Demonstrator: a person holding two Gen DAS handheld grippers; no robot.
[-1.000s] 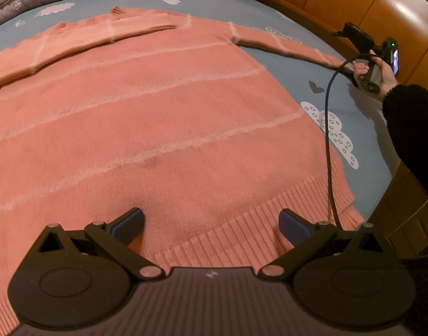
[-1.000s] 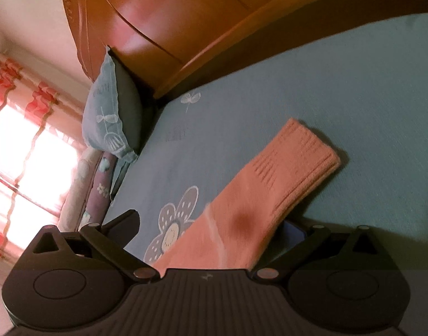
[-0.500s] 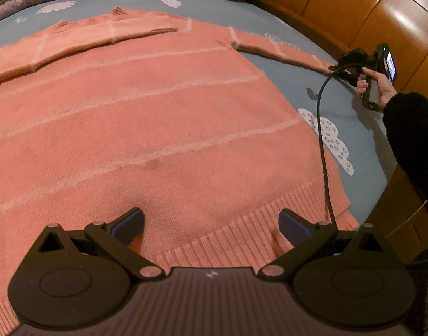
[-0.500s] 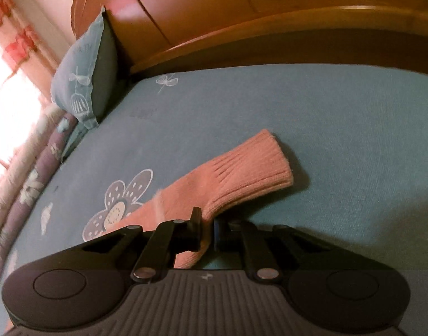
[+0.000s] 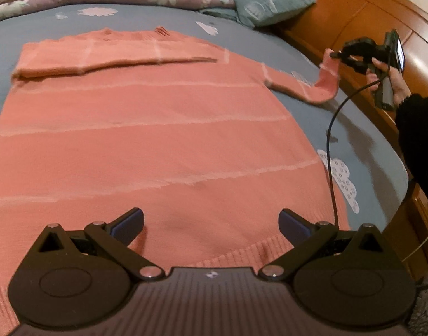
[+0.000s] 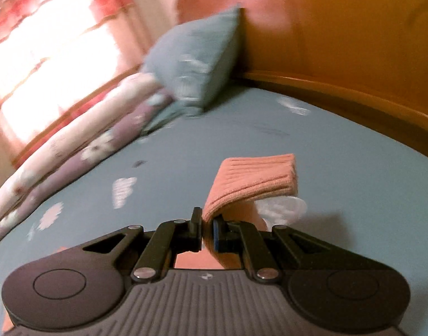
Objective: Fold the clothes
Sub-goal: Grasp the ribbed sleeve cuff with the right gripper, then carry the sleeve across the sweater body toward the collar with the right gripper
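Where the left wrist view is read from left to right, the salmon sweater [image 5: 147, 145] fills the left and centre of the frame, lying flat on the blue bedsheet [image 5: 365, 151]. One sleeve [image 5: 107, 58] lies folded across the chest in the upper left. The ribbed hem sits at lower centre, just above the left gripper [image 5: 211, 221]. Its jaws stand wide apart with nothing between them; the blue pads hover over the hem area, and contact with the knit cannot be confirmed. Printed lettering on the teal pillow [image 5: 267, 5] at upper centre is too blurred to read. At upper right, the right gripper [image 5: 335, 54] is carried by a hand [image 5: 393, 81] in a dark sleeve, and a black cable [image 5: 330, 145] hangs from it. The other sleeve [image 5: 309, 86] rises from the sheet to that gripper in front of the wooden headboard [image 5: 367, 14].

In the right wrist view, a bright curtained window [image 6: 46, 56] occupies the upper left. At centre, the right gripper [image 6: 207, 224] has its jaws clamped together on the ribbed cuff [image 6: 253, 179], which folds over above the pads.
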